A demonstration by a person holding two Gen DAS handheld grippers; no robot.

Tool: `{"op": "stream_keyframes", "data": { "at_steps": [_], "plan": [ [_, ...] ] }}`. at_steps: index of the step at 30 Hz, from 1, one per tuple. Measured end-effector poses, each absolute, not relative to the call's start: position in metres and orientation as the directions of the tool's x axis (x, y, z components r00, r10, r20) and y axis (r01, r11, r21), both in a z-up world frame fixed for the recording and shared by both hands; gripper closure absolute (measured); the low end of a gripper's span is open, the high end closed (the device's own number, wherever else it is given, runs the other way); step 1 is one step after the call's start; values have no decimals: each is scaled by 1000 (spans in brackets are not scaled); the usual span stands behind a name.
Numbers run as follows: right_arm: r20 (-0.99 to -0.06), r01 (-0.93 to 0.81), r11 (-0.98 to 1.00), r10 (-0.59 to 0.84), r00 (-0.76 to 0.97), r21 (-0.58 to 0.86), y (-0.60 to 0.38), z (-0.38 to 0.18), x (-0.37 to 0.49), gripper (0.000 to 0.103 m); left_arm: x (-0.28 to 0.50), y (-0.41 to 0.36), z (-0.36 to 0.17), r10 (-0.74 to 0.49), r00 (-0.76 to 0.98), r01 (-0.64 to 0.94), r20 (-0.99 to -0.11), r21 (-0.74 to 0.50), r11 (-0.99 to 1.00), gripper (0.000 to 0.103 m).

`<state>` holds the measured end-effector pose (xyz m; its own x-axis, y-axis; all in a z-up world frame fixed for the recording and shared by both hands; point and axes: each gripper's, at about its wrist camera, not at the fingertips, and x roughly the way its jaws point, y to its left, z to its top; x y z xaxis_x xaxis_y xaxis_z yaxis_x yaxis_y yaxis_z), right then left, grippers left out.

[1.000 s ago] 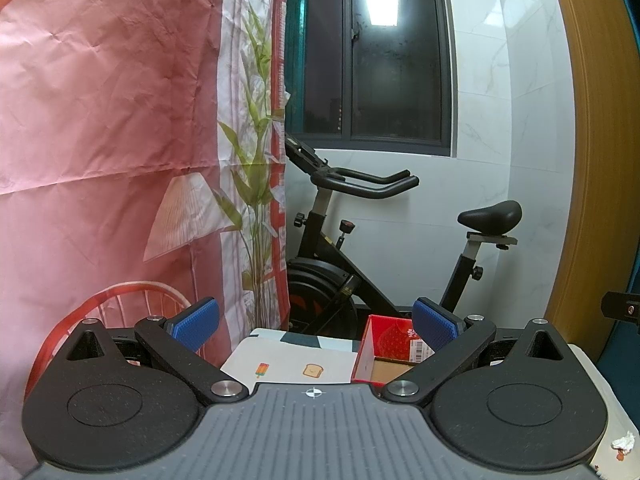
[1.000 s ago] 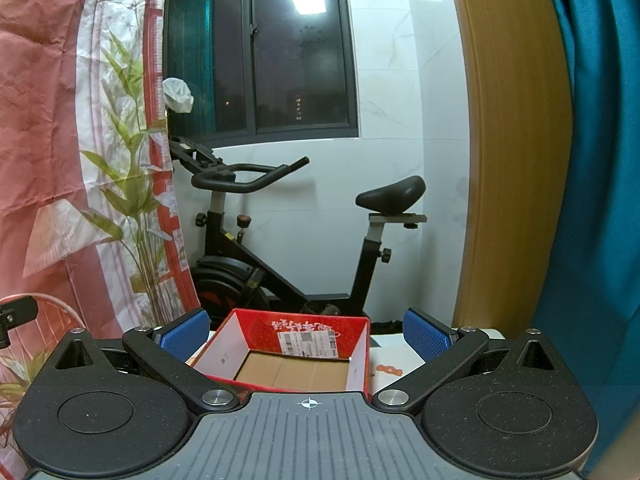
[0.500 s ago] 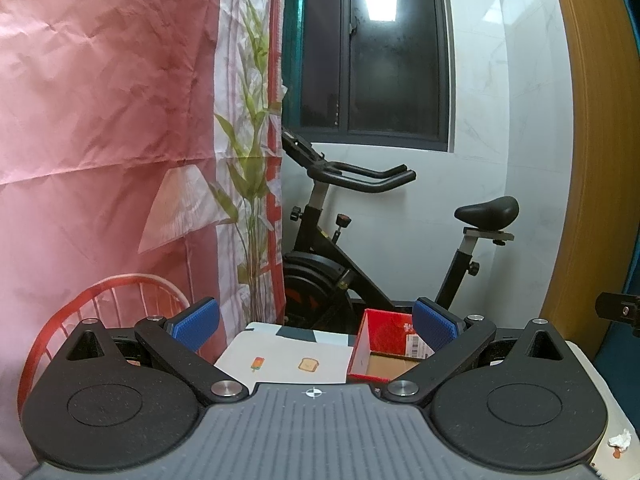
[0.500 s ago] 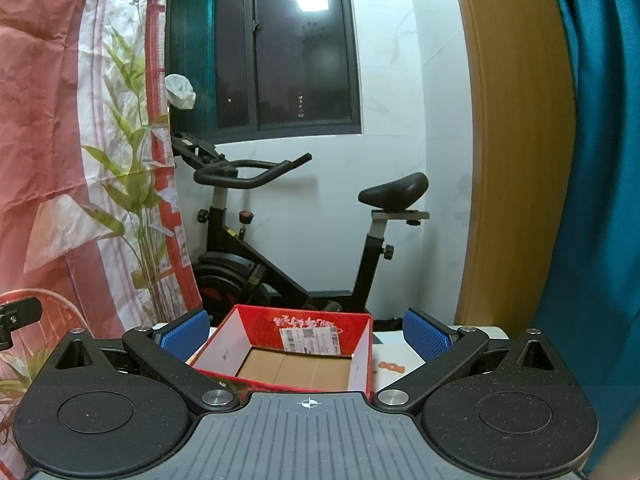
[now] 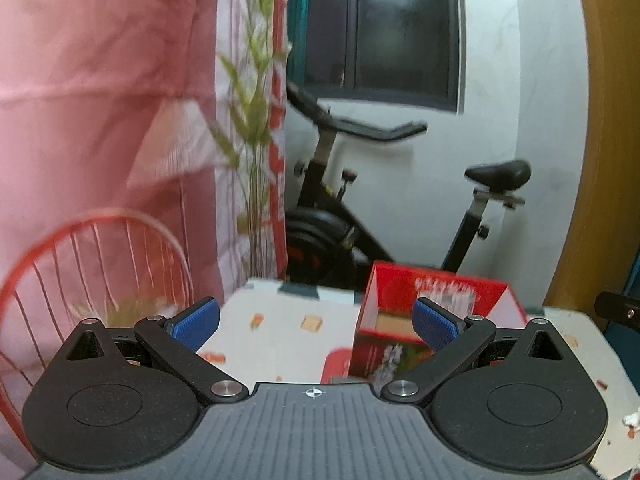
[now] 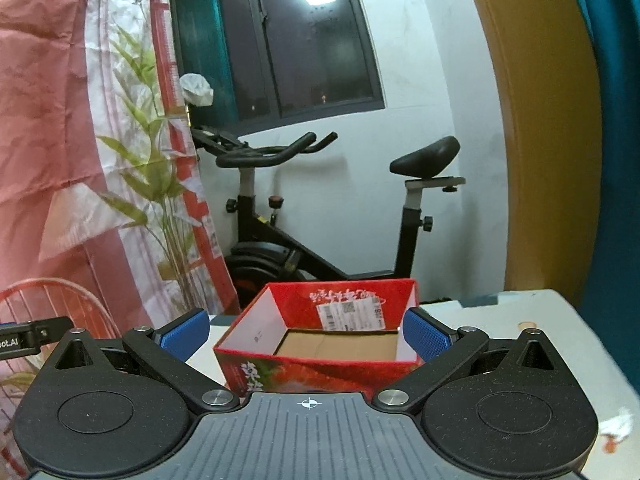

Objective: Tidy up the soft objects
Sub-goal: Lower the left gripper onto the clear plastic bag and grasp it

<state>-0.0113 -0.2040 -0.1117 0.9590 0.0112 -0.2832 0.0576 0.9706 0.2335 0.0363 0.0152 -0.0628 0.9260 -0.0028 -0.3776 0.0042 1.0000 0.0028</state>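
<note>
Both views have tipped downward since the earlier frames, so more of the counter (image 6: 552, 320) and the red box (image 6: 320, 344) now shows, and the left view is smeared with motion. Left tongs (image 5: 316, 320) and right tongs (image 6: 306, 330) are each spread wide and hold nothing.

Straight ahead of the right tongs, between their blue pads (image 6: 424, 336), stands the red box, open-topped and with nothing in it, its brown cardboard floor bare. From the left tongs it sits ahead and to the right, partly behind the right pad. No soft object can be seen in either view, so where the things to be sorted lie cannot be told; the box looks like their likely destination. Such things would probably be light and yielding, best pinched across a bunched middle rather than a loose edge that could slip free.

Small white and red scraps (image 6: 618, 426) lie on the counter right of the right tongs. Beyond the counter stands an exercise bike (image 6: 320, 208); to the left hang a pink curtain (image 5: 100, 100) and a red wire chair back (image 5: 92, 248). Nothing blocks the way to the box.
</note>
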Motion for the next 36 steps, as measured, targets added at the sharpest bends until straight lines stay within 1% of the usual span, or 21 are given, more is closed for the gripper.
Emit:
{"op": "stream_keyframes", "data": {
  "at_steps": [1,2,4,6,8,10,12,15,17,23,29,33,36],
  "plan": [
    [-278,57,974,7,961,220,-200,-125,-11,0,41,16,-72,-3,919,4,-394,2,1000,0],
    [-292,55,979,4,956,195,-196,-137,-8,0,44,17,-80,-4,913,6,-409,4,1000,0],
    [-346,49,986,10,938,160,-189,-160,1,0,50,18,-96,-9,904,18,-428,17,1000,0],
    [-391,42,987,22,920,154,-184,-182,7,0,56,20,-116,-13,892,31,-451,32,999,0],
    [-428,52,986,21,904,158,-181,-202,10,0,63,22,-138,-28,870,51,-493,33,998,0],
    [-449,56,984,26,893,170,-180,-220,12,0,69,25,-156,-41,843,58,-536,15,998,0],
    [-473,84,983,3,881,162,-179,-233,12,0,75,27,-171,-44,820,56,-571,3,998,0],
    [-486,123,983,-44,873,133,-179,-246,12,0,81,29,-190,-24,801,52,-598,30,998,0],
    [-502,129,981,-40,864,143,-182,-255,12,0,85,29,-198,-15,788,53,-615,44,998,0],
    [-581,123,976,5,814,180,-186,-275,18,3,90,29,-214,-20,761,60,-648,40,997,0],
    [-620,109,971,48,783,213,-185,-285,21,6,92,26,-222,-30,743,65,-668,28,998,0],
    [-636,107,966,69,769,234,-188,-291,21,9,93,27,-226,-59,748,68,-661,-13,998,0],
    [-644,100,963,88,760,249,-190,-296,21,15,92,27,-231,-95,760,84,-643,-47,995,0]
  ]
}}
